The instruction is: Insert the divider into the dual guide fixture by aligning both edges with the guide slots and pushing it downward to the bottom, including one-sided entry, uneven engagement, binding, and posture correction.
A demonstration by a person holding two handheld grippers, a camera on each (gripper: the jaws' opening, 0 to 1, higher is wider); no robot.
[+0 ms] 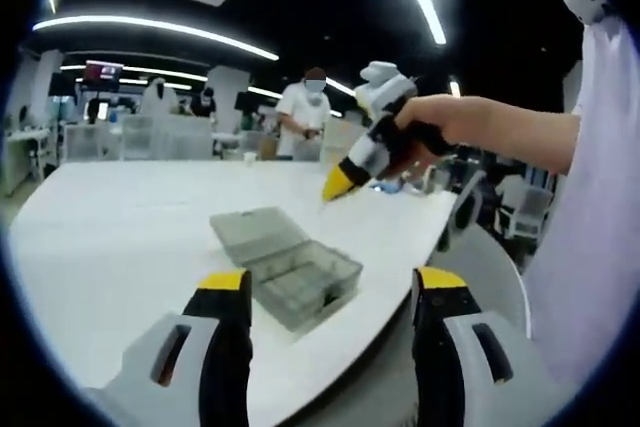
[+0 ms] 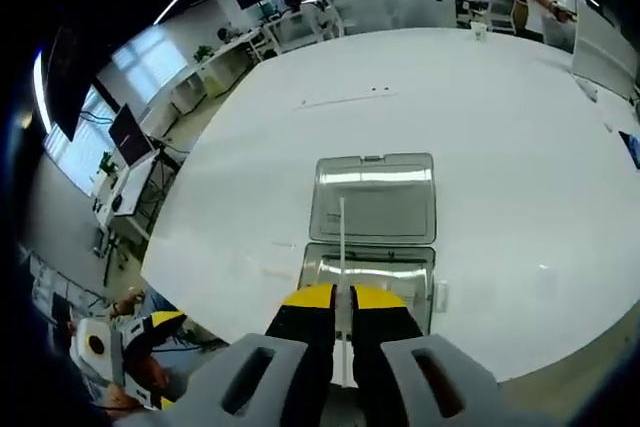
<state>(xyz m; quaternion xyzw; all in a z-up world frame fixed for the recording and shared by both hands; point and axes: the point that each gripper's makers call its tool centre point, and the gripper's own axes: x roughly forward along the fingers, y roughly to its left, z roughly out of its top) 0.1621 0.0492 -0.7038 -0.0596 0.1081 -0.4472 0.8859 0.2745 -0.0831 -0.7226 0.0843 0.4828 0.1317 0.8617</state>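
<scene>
The right gripper (image 2: 341, 299) has its fingers pinched nearly together on the divider (image 2: 342, 237), a thin pale strip standing edge-on above the fixture (image 2: 372, 237), an open clear compartment box on the white desk (image 2: 500, 97). The divider looks light, stiff and slippery, so a grip close to its upper edge seems best. The left gripper (image 1: 332, 297) hangs wide apart and empty, near the box's front. A small pale piece (image 2: 441, 295) lies just beside the box.

Open clear box (image 2: 372, 222) on white table (image 2: 480, 107)
</scene>
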